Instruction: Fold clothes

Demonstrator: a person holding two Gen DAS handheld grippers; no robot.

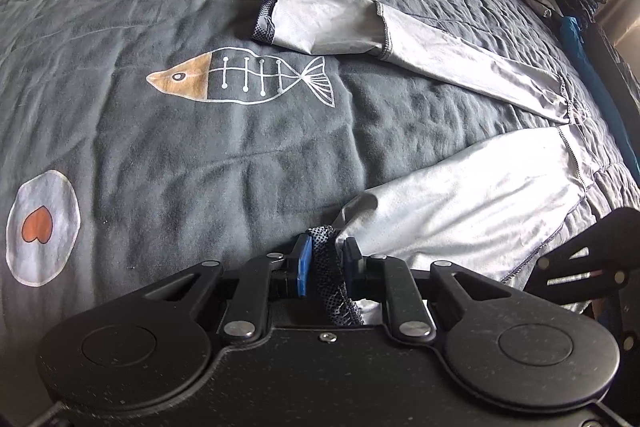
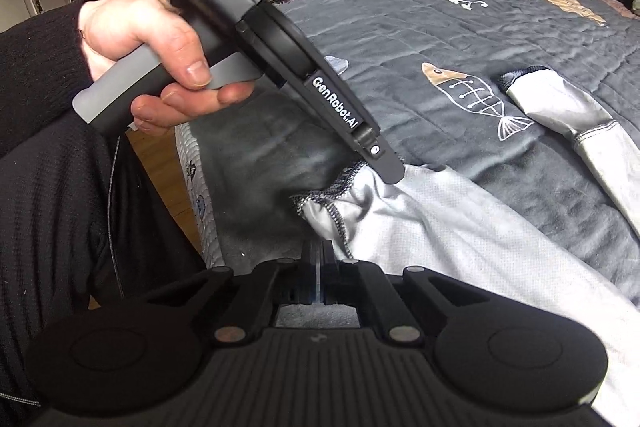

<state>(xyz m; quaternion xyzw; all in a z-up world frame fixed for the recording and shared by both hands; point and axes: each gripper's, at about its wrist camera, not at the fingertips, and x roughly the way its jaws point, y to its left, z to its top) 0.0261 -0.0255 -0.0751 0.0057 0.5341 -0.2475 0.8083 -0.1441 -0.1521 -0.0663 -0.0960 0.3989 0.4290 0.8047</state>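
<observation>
Left gripper (image 1: 326, 261) clamping grey garment (image 1: 460, 211) cuff (mesh-trimmed), right gripper (image 2: 318, 263) seemingly pinching hem

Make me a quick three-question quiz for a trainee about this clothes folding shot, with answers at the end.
1. True or false: the left gripper pinches the mesh cuff of the grey garment.
2. Which drawing lies between the garment's two legs? A) fish skeleton B) bicycle C) umbrella
3. What colour is the bedspread?

Key: 1 true; 2 A, the fish skeleton; 3 dark grey.
</observation>
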